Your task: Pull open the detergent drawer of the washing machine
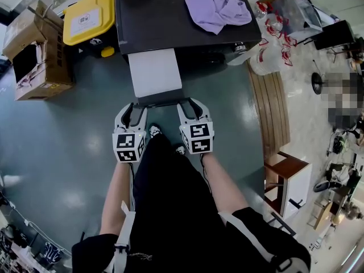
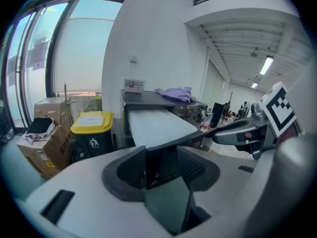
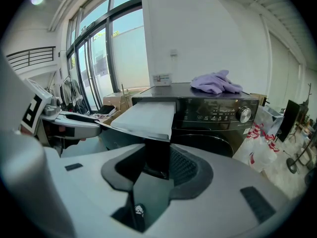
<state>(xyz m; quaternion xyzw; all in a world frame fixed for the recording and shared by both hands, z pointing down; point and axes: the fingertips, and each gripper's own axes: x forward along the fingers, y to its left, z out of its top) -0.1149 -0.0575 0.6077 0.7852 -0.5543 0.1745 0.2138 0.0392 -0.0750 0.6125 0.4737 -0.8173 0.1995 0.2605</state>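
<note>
We've got the drawer (image 1: 154, 73) way out of the washer (image 1: 170, 21), L tongs (image 1: 132, 108) & R tongs (image 1: 191, 106) each clamped on its front.

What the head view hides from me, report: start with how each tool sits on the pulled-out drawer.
Observer: In the left gripper view, the left tool has both pads pressed on the dark front panel of the drawer.
Operator: Now the right one.
Observer: The right tool is clamped on that same panel.
Operator: Now the machine's face.
Observer: A control strip runs to the drawer's right, with a round dial at its far end.
</note>
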